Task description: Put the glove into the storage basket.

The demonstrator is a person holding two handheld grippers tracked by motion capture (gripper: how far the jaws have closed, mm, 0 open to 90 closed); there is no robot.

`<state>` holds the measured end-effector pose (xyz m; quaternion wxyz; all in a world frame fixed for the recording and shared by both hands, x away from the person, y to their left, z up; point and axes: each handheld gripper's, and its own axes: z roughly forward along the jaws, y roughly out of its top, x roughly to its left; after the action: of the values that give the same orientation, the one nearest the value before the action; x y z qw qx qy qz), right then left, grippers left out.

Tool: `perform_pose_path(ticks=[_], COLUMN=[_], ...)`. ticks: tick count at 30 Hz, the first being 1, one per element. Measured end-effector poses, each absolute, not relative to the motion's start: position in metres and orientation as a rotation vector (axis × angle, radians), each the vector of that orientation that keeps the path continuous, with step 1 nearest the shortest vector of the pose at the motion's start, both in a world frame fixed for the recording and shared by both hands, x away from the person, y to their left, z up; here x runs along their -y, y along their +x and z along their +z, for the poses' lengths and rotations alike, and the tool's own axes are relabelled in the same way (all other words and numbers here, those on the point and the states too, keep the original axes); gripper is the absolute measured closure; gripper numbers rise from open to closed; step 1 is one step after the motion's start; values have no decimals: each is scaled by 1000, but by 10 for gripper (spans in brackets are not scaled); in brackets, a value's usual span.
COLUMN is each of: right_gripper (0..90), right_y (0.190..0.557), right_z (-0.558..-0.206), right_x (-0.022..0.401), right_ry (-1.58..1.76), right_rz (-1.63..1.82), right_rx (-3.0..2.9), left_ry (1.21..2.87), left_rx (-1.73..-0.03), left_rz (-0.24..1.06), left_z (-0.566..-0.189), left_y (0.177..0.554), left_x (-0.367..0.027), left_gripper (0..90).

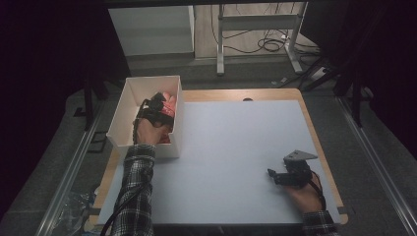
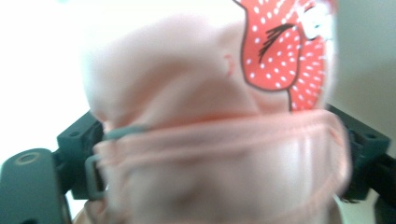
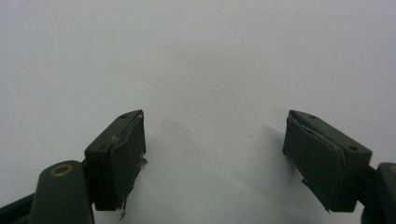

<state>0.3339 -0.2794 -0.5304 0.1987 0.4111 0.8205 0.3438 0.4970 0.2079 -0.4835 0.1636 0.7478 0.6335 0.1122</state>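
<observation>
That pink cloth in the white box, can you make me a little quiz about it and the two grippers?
1. True or false: the left gripper is inside the white box.
2. What lies between the left gripper's jaws? A) pink cloth B) a spoon C) a cup
3. How do the right gripper jaws stand over the white mat?

Key: 1 true. 2 A; the jaws stand apart on either side of it, not pressing. 3 Wide apart, with nothing between them.

1. A lab or test room is suggested by the dark curtains (image 1: 44, 73) hung around the table.
2. Loose black cables (image 1: 268, 44) are seen beneath a grey metal-framed bench (image 1: 255, 22).
</observation>
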Motion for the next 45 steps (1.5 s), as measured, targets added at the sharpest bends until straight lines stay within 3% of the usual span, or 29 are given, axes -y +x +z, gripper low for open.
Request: perform_pose_path(ticks=[5, 23, 45], right_gripper=[214, 214, 214], right_y=[334, 334, 334], right_z=[-530, -530, -530], right_x=[279, 279, 279], right_ry=[1150, 1149, 1148], right_rz=[962, 962, 957], right_rx=[-2295, -2294, -2295], left_ry=[2091, 2002, 1918], left_rx=[-1786, -1682, -1480], left_rz=[341, 443, 559], left_z=[-472, -441, -419], left_y=[492, 465, 373], left_x=[-208, -218, -231], left_gripper=[62, 34, 26])
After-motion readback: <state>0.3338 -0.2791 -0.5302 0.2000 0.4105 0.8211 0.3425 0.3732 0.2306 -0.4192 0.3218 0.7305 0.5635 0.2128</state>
